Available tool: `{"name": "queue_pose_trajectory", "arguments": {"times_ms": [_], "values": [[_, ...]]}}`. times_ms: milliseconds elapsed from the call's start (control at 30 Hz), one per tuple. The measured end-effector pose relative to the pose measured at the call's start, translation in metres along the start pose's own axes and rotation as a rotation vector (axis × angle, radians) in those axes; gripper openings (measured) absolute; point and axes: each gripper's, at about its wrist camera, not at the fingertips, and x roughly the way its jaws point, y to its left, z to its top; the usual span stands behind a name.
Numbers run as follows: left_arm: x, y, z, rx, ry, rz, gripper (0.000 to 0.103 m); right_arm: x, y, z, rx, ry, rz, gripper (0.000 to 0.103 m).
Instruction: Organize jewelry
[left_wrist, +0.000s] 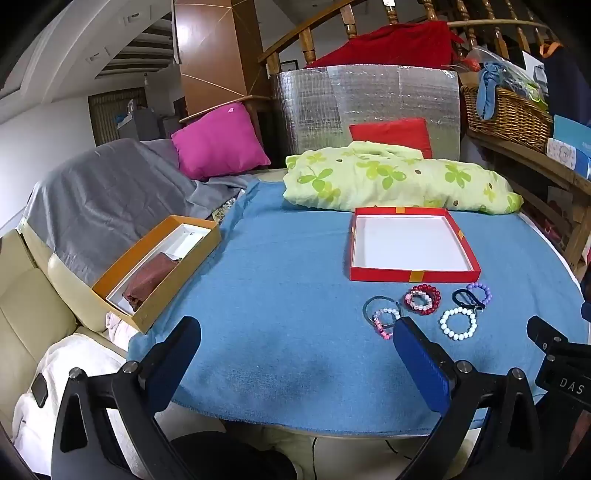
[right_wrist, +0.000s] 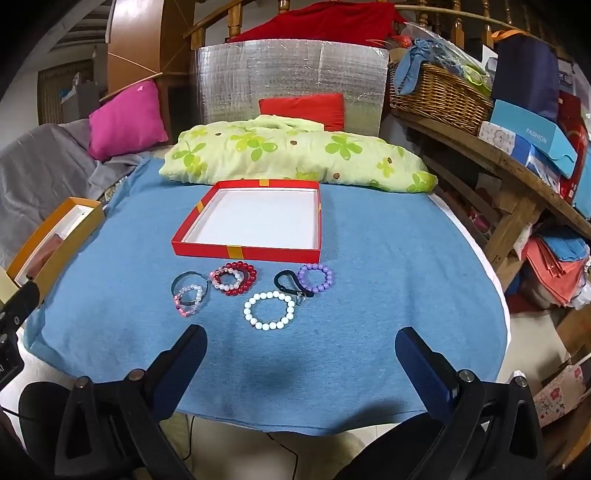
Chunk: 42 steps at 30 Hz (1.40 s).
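Bracelets lie in a loose row on the blue cloth (right_wrist: 369, 258) of the desk, just in front of the shallow red box (right_wrist: 255, 227): from the left a black band (right_wrist: 178, 282) with a pink beaded one (right_wrist: 188, 301), dark red beads (right_wrist: 236, 282), a white ring (right_wrist: 269, 309), purple beads (right_wrist: 317, 277). Left tool (left_wrist: 295, 354) and right tool (right_wrist: 301, 360) both hover wide open, holding nothing.

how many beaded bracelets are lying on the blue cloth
5: white nearest; purple rightmost; dark red with a pale pink one inside; pink-and-clear leftmost.
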Motion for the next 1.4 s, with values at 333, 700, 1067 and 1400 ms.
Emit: {"name": "queue_pose_trajectory", "arguments": {"times_ms": [333,700,1067,1400], "values": [[0.001,-0.002,-0.001,0.009,0.007,0.001,0.103,0.004,-0.002,0.0,0.002,-0.004,-0.001,0.103],[0.003,-0.006,-0.001,0.024,0.014,0.006,0.103,0.006,-0.009,-0.002,0.019,-0.002,0.002,0.103],[0.012,-0.013,-0.001,0.037,0.029,0.014,0.103,0.019,-0.013,0.002,0.035,0.007,0.01,0.103],[0.03,-0.018,-0.002,0.051,0.064,0.014,0.103,0.036,-0.026,0.006,0.069,-0.001,0.025,0.103]]}}
